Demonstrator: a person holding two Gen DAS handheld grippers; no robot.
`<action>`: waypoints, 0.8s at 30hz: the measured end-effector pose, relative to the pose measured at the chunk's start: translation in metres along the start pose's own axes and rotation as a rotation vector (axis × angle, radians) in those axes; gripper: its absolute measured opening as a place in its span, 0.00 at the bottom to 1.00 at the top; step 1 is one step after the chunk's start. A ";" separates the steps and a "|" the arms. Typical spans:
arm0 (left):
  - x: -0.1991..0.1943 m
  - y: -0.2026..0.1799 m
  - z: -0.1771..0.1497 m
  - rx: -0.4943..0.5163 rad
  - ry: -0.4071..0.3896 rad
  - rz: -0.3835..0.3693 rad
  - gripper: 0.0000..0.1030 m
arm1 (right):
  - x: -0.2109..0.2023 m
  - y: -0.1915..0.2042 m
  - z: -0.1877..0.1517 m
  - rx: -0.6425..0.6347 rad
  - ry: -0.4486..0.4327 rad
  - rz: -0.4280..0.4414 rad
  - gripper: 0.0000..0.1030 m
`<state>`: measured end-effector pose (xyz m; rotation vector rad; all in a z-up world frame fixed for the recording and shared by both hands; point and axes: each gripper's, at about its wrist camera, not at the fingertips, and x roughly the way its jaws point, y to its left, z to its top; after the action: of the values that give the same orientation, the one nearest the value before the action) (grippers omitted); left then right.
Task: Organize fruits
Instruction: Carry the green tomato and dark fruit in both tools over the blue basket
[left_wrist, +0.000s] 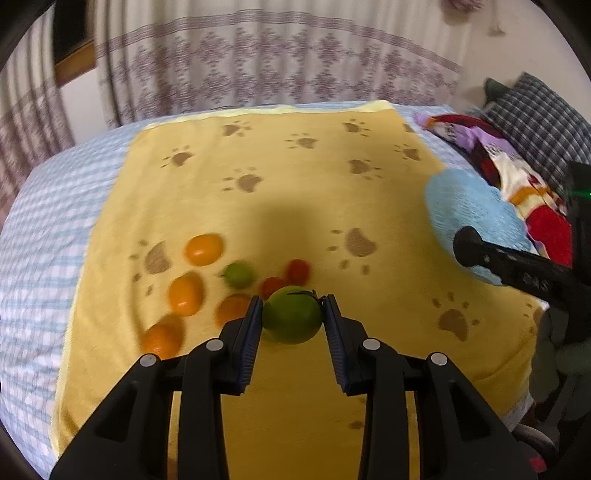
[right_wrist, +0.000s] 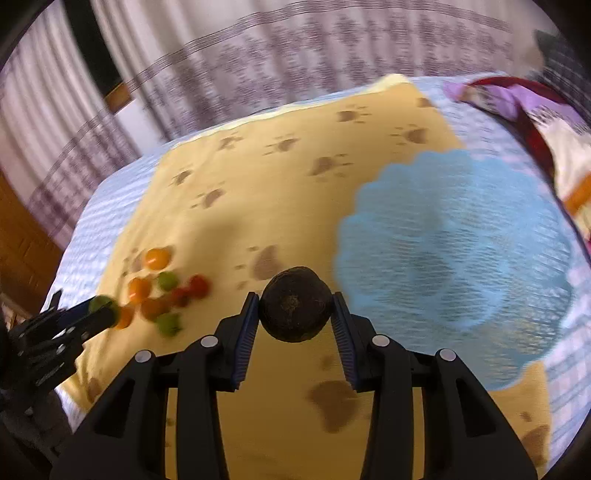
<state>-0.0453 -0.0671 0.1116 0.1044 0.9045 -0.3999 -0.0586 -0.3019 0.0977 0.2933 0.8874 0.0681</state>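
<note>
Here both claws are carrying fruit above a bed spread with a yellow paw-print blanket (left_wrist: 295, 192). The left claw (left_wrist: 293, 314) is gripping a green fruit (left_wrist: 293, 314) between its two blue pads, one pad pressing on each side, and the fruit is sitting right at the fingertips. The right claw (right_wrist: 295, 306) is likewise clenching a dark brown round fruit (right_wrist: 294, 303), pinched at its widest part.

What the next move is turning on, as I judge it, is the blue round basket (right_wrist: 454, 258). From the right claw it is lying ahead and just to the right, its scalloped rim almost beside the right-hand finger, so this claw is plainly the nearer one. From the left claw the same basket (left_wrist: 465, 218) is sitting far off to the right and further ahead, partly hidden behind the right claw's finger (left_wrist: 517, 266), which is crossing in front of it.

The loose pile is lying the other way. Oranges (left_wrist: 204, 250), a smaller green fruit (left_wrist: 239, 274) and small red fruits (left_wrist: 297, 270) are clustering ahead and to the left of the left claw, near it; from the right claw they are well apart, far to the left. Both fruits are round, so no long axis is mattering for release.

The pictures are smeared with motion, so fine details are staying unclear.
</note>
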 end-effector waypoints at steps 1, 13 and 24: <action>0.003 -0.008 0.002 0.012 0.007 -0.016 0.33 | -0.002 -0.012 0.000 0.027 -0.005 -0.019 0.40; 0.025 -0.082 0.039 0.131 0.004 -0.119 0.33 | -0.007 -0.085 0.007 0.176 -0.036 -0.199 0.40; 0.062 -0.135 0.060 0.215 0.028 -0.184 0.33 | -0.005 -0.103 0.011 0.210 -0.042 -0.239 0.40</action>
<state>-0.0176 -0.2247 0.1111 0.2256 0.9001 -0.6683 -0.0594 -0.4041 0.0789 0.3810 0.8840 -0.2532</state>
